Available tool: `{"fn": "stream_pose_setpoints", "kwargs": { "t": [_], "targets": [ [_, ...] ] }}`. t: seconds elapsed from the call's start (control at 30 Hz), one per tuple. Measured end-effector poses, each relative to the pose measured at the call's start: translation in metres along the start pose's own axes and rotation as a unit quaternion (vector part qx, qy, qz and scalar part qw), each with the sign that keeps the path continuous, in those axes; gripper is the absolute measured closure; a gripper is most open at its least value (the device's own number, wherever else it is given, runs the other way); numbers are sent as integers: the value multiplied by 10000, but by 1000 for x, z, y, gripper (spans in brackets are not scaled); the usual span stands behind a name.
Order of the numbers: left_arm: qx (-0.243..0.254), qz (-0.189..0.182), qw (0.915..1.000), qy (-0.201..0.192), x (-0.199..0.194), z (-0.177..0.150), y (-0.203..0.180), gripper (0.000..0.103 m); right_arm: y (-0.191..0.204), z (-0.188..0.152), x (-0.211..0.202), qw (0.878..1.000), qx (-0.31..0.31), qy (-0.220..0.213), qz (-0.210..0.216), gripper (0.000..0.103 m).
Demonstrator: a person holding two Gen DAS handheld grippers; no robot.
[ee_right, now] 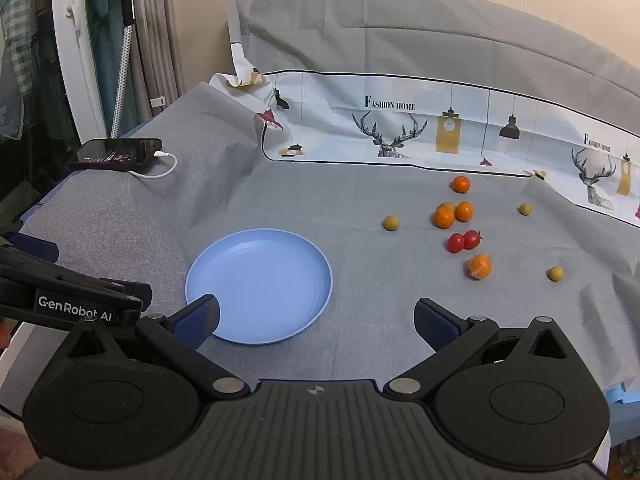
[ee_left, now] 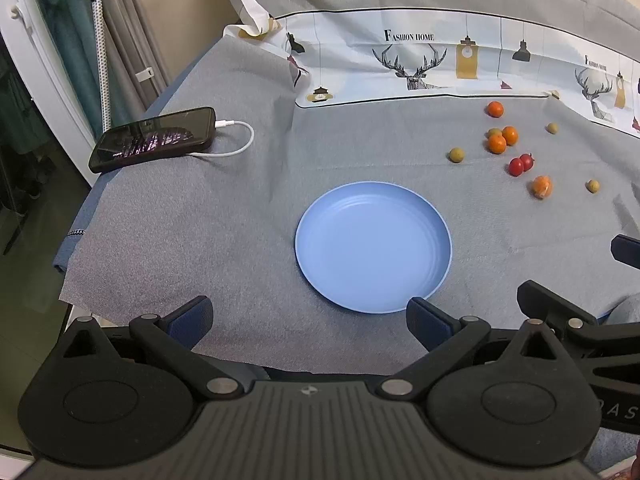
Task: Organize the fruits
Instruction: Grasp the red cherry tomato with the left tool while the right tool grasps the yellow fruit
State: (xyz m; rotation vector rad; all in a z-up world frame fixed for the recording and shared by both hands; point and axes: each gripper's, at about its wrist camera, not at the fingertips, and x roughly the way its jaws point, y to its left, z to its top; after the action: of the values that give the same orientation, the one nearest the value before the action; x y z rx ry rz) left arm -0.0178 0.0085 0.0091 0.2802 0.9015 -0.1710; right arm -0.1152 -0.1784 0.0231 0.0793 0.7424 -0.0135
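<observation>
Nothing done: my left gripper (ee_left: 308,320) and right gripper (ee_right: 316,320) spread, empty; plate (ee_right: 320,280) bare, fruits (ee_right: 460,236) scattered toward cloth's right edge.

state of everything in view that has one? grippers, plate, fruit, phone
left gripper: open, empty
right gripper: open, empty
blue plate: upright, nothing on it
orange fruits: four, loose on the cloth, off the plate
red tomatoes: two, touching each other, on the cloth
green fruits: scattered on the cloth, one tucked behind the oranges
phone: screen lit, white cable plugged in
</observation>
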Motion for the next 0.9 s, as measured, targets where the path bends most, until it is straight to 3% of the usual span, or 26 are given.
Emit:
{"fn": "stream_pose_setpoints", "kwargs": {
  "t": [0.47, 0.9],
  "targets": [
    [74, 14, 9999, 89, 3, 2, -6, 0, -7, -2, 4, 9998, 188, -22, -28, 0],
    [138, -369, 9991, 145, 15, 20, -30, 0, -76, -9, 19, 9899, 1258, -116, -642, 0]
  ]
}}
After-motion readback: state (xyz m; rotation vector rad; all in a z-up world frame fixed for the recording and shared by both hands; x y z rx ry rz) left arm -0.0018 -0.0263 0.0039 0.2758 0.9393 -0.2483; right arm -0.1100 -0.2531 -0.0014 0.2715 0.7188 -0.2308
